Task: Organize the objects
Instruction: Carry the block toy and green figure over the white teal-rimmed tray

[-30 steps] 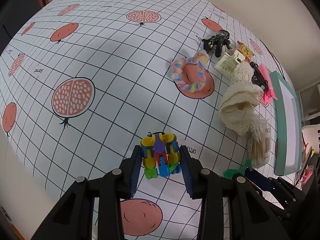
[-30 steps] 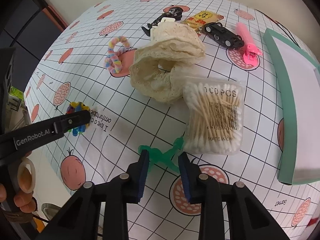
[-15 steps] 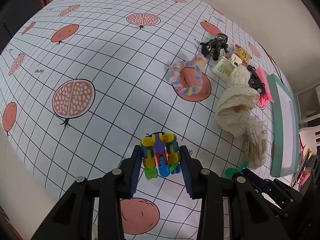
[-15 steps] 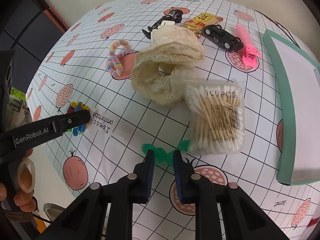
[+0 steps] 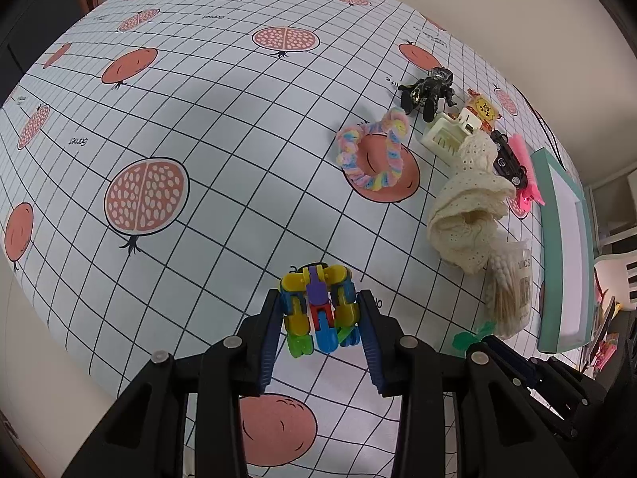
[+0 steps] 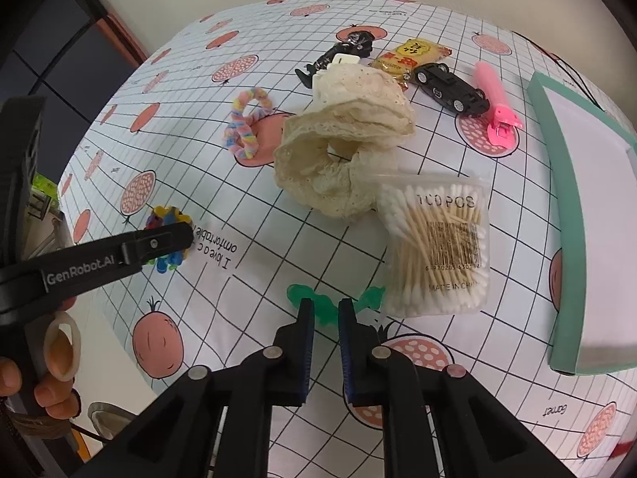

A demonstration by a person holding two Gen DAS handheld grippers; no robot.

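- A multicoloured plastic link toy (image 5: pixel 317 307), on the pomegranate-print tablecloth (image 5: pixel 199 127), was clamped by the left gripper (image 5: pixel 318 326).
- A flat green plastic piece (image 6: pixel 324 303) beside the cotton-swab packet (image 6: pixel 438 247) was pinched by the right gripper (image 6: pixel 324 320).

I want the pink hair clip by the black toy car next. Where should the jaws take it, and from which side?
Take the pink hair clip across its long straight body, midway along, coming down from above. It lies flat on the tablecloth, so only its narrow sides offer opposing faces. The black toy car sits close on one side, so keep the jaws narrow or start nearer the wider end, where the gap looks larger.
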